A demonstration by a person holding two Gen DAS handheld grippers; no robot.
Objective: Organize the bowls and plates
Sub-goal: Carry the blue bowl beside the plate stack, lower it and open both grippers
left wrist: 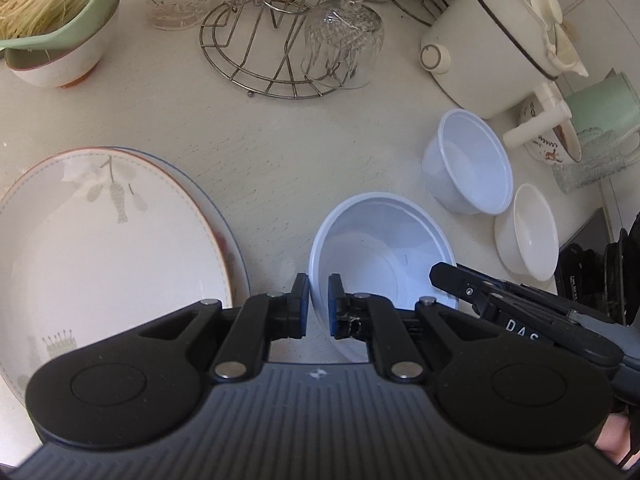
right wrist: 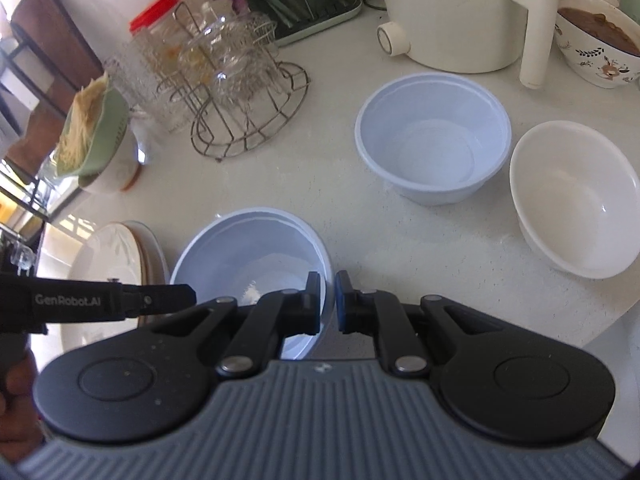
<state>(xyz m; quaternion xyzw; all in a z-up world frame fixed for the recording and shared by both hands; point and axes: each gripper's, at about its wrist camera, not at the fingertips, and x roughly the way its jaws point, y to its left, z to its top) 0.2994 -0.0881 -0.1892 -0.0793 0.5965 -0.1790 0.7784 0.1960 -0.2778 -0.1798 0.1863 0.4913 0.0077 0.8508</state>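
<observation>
Left gripper (left wrist: 319, 306) clenched on the near rim of the blue plastic bowl (left wrist: 384, 248), low centre of the left view. Right gripper (right wrist: 328, 302) grasping the same bowl's opposite rim. Stacked plates (left wrist: 108, 240) at lower left. Second blue bowl (right wrist: 434, 148) and white bowl (right wrist: 576, 200) at right, side by side.

Two stacked plates (left wrist: 108, 248) lie left of three upright, unstacked bowls: two plastic (right wrist: 256, 256) (right wrist: 434, 140), one ceramic (right wrist: 576, 196).
</observation>
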